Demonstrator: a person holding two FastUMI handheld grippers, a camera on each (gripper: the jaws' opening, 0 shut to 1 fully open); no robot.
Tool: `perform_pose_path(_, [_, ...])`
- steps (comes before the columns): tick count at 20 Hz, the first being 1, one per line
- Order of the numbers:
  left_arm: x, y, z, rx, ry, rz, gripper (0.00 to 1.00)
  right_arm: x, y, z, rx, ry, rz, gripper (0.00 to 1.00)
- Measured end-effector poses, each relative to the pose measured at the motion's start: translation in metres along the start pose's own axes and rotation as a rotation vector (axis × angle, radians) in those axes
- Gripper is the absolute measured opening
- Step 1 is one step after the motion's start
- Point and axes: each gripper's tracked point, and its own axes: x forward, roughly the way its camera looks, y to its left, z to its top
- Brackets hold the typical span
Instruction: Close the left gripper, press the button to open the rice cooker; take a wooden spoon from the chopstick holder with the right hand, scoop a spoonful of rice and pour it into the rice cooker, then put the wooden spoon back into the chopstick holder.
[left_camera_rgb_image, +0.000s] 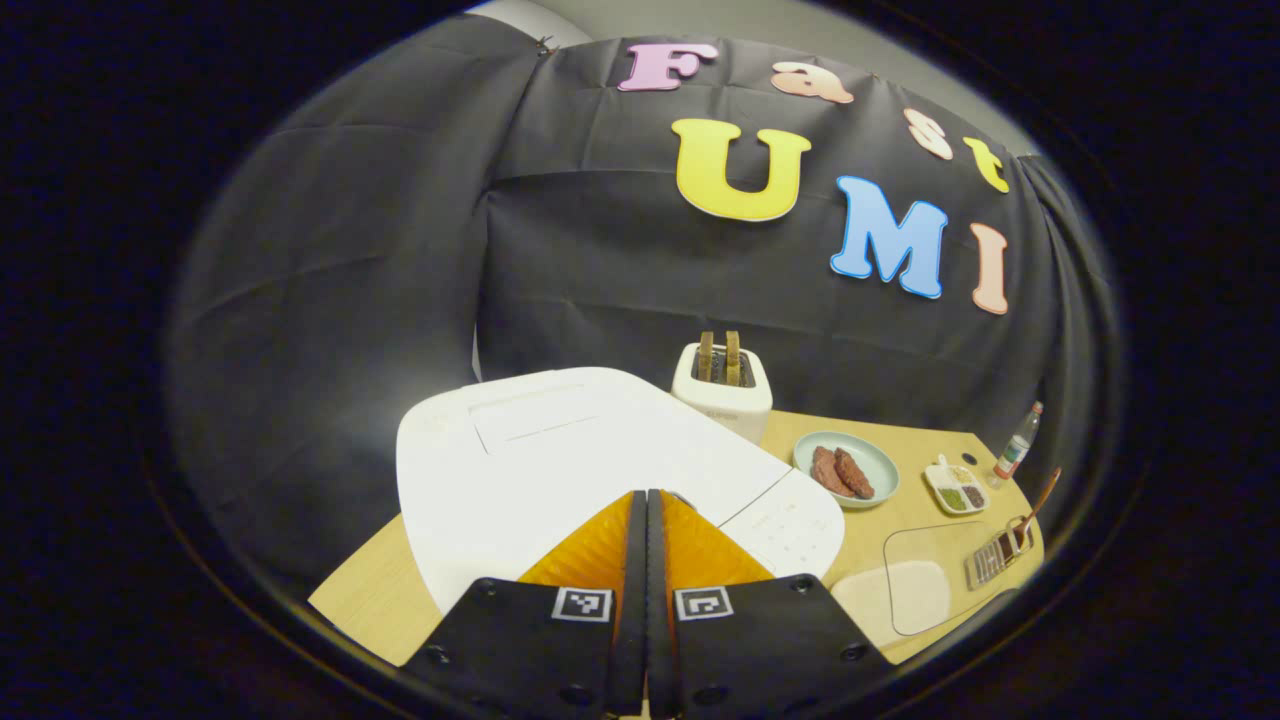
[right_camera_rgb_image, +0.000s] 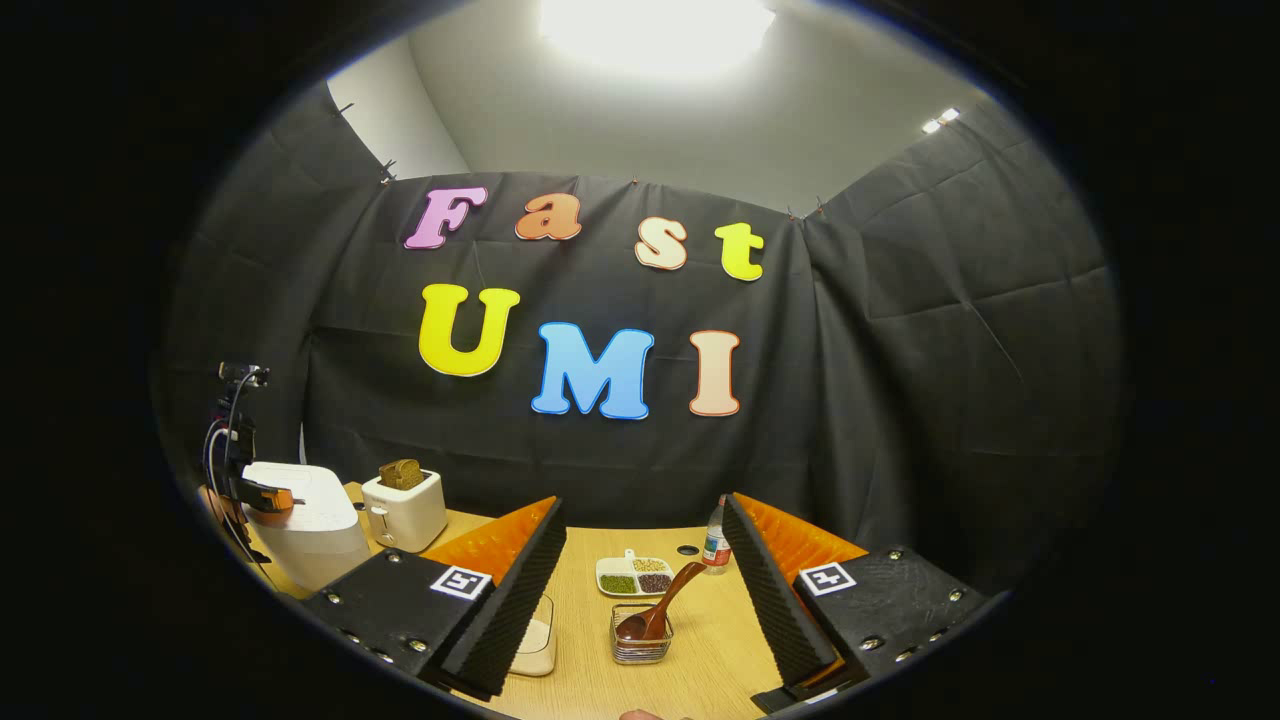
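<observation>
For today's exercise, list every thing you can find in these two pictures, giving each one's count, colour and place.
Rice cooker: one, white, lid down, left end of the table.
Toaster: one, white, bread slices in its slots, behind the cooker.
Plate: one, pale green, two reddish-brown pieces on it, mid-table.
Divided dish: one, white, grains in its compartments, towards the back.
Bottle: one, clear, beside the dish.
Chopstick holder: one, wire, near the front edge.
Wooden spoon: one, brown, leaning in the holder.
Clear container: one, pale contents, left of the holder.
Table: one, light wood.
Left claw: shut, over the cooker's front.
Right claw: open, facing the holder.
</observation>
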Motion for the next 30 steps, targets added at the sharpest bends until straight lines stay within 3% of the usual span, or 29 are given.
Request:
perform_pose_path(5, [-0.009,0.0,0.025,0.085,-0.052,0.028,0.09,0.001,-0.011,0.005,0.0,-0.018,-0.006,0.96])
perform_pose_path(13, [-0.053,0.01,0.11,0.09,-0.247,0.1,0.11,0.008,-0.019,0.003,0.021,-0.018,0.003,0.96])
perform_pose_path(15, [-0.075,0.002,0.128,0.062,-0.294,0.082,0.06,0.01,-0.022,0.004,0.026,-0.021,0.007,0.96])
perform_pose_path(22, [-0.145,-0.038,0.172,0.044,-0.472,0.009,0.11,0.019,-0.03,0.002,0.032,-0.024,0.027,0.96])
perform_pose_path(24, [-0.162,-0.052,0.17,0.047,-0.496,-0.016,0.39,0.024,-0.033,0.001,0.036,-0.025,0.032,0.96])
perform_pose_path(26, [-0.176,-0.065,0.165,0.064,-0.513,-0.033,0.76,0.031,-0.035,0.001,0.039,-0.026,0.04,0.96])
perform_pose_path(28, [-0.189,-0.072,0.158,0.082,-0.529,-0.037,0.96,0.04,-0.039,0.002,0.04,-0.033,0.042,0.96])
perform_pose_path(30, [-0.196,-0.081,0.148,0.093,-0.524,-0.045,0.98,0.051,-0.044,0.004,0.046,-0.041,0.04,0.96])
